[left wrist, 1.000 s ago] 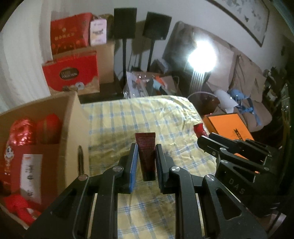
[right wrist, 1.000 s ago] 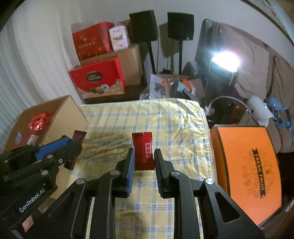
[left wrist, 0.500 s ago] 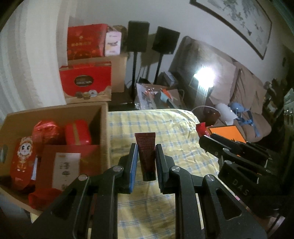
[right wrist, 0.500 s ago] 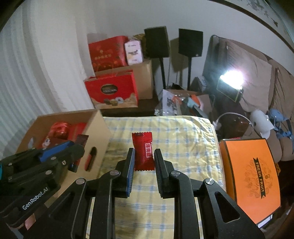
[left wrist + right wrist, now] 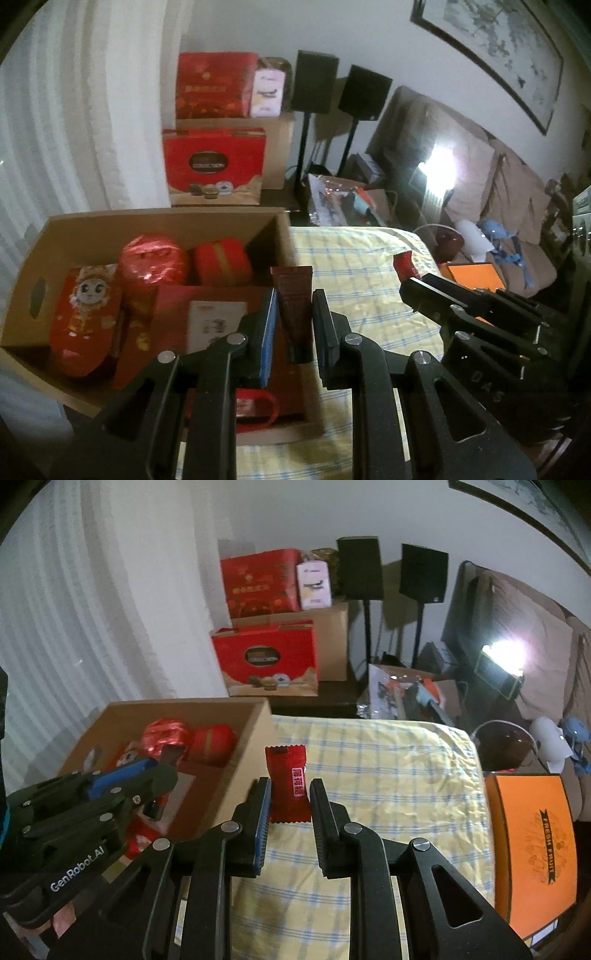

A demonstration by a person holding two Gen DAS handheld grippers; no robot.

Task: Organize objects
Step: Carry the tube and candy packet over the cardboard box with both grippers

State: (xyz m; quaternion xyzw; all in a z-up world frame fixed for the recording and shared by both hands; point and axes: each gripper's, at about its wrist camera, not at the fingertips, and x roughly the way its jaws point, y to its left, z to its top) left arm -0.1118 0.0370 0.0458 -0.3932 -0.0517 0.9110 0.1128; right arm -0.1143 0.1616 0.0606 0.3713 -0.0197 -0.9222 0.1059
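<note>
My left gripper is shut on a dark maroon tube and holds it over the right edge of an open cardboard box filled with several red packages. My right gripper is shut on a red candy sachet with white characters, held above the yellow checked cloth beside the box. The left gripper also shows in the right wrist view, over the box. The right gripper shows in the left wrist view with the sachet's tip sticking out.
An orange flat box lies at the table's right edge. Red gift boxes and two black speakers stand behind the table. A bright lamp and a sofa are at the right.
Both grippers have moved left and up with their loads. The left gripper has gone from above the cloth to above the cardboard box; the box interior has come into view.
</note>
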